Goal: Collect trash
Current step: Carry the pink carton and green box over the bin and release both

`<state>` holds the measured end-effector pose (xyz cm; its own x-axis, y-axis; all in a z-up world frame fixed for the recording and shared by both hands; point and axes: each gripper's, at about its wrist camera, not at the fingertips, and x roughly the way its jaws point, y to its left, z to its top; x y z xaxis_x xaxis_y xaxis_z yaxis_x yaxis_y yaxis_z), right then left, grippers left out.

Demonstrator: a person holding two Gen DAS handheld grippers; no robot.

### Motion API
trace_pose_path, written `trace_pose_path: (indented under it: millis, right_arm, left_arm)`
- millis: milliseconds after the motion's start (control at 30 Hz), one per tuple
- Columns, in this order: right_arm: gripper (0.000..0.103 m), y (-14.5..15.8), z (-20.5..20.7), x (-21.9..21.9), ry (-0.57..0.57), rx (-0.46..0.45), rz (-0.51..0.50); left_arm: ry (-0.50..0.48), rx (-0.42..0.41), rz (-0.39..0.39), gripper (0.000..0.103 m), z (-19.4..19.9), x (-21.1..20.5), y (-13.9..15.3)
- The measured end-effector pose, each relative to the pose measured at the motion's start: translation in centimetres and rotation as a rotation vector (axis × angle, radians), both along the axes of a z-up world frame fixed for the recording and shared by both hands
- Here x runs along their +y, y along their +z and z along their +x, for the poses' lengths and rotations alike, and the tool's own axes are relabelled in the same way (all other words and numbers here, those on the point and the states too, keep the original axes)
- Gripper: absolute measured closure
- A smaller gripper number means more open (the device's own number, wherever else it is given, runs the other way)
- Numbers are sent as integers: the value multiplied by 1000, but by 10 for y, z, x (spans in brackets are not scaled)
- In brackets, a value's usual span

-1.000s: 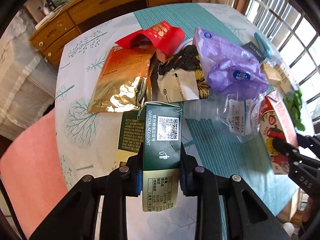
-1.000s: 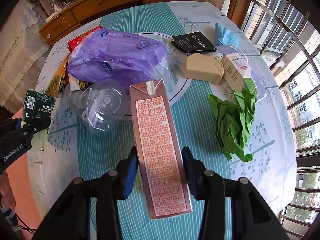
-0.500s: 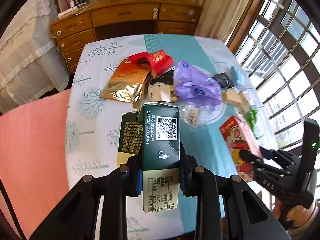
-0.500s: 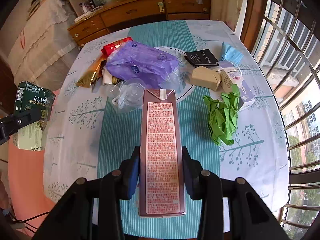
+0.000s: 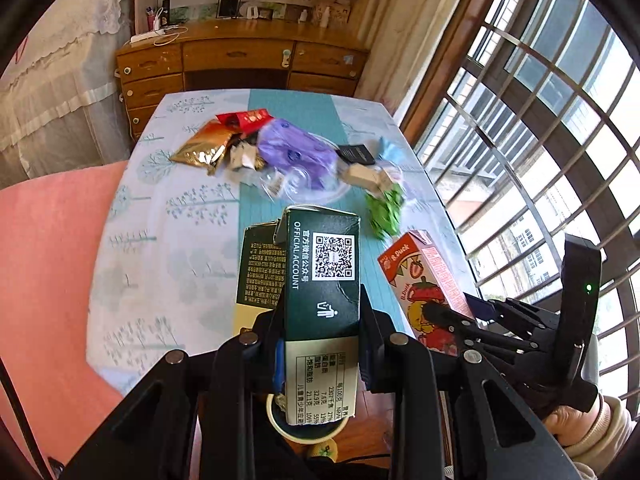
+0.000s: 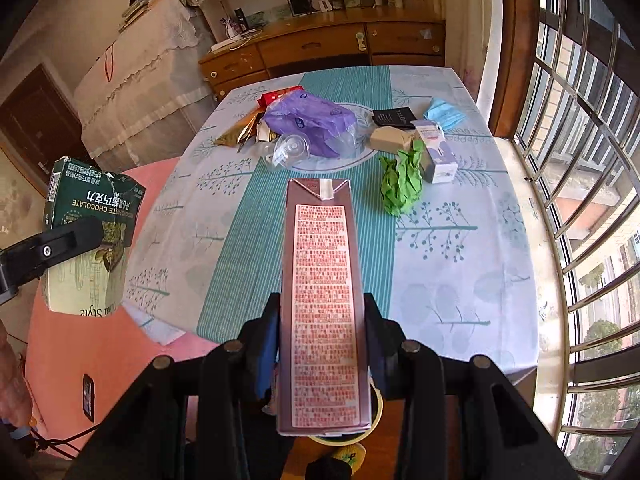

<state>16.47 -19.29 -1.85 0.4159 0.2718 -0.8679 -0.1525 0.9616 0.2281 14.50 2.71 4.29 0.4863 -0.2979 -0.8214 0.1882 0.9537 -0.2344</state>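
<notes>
Here the left gripper (image 5: 320, 344), at the bottom centre of the left wrist view, is clamped on a dark green chocolate box (image 5: 320, 276); both pads press its sides, and the box stands up the middle of the frame with a QR code facing the camera. Under its lower end shows the rim of a round bin (image 5: 304, 434). In the right wrist view the same box (image 6: 90, 236) appears at the left edge.

The right gripper (image 6: 320, 352), at the bottom centre of its own view, grips a tall pink drink carton (image 6: 322, 300) by its two sides, the printed panel facing up and the folded top pointing toward the table. In the left wrist view this carton (image 5: 420, 276) shows at the lower right, with a strawberry picture on it, and a hand (image 5: 576, 420) in a pale sleeve holds the tool at the right edge.

Beyond both, in the upper middle of each frame, lies the table (image 6: 460, 240) with a teal-striped cloth. On it remain a purple plastic bag (image 6: 312, 124), a gold foil pouch (image 5: 200, 152), a red packet (image 5: 248, 118), a crumpled green paper (image 6: 400, 184), a clear plastic cup (image 6: 288, 150), a black card (image 6: 394, 117), a blue mask (image 6: 444, 114) and a small white box (image 6: 436, 154). A pink chair (image 5: 44, 260) stands at the left.
</notes>
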Motion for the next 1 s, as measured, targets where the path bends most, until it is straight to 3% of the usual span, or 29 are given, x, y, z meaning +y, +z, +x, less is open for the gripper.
trace_pose_path:
  millis: [233,533,667,833,1000]
  right_arm:
    - [65,-17,-52,-22,6,77,46]
    - [65,-67,-98,-27,-66,214,106]
    - [65,-109,-111,-21,-95,301,94]
    - [64,-185,-123,-13,-150,400,64]
    - [64,-273,-126,-4,-189,464,45]
  left_arm:
    - [-50,66,48,78,-59,-35,-13]
    - [-156,165,155,78,-89,-60,-54]
    - [-186,251,158,78,-90,-65,-102]
    - [-205,358,131,78,-91,-67,-188]
    - [-229,383,160,77,-91,-72,-281]
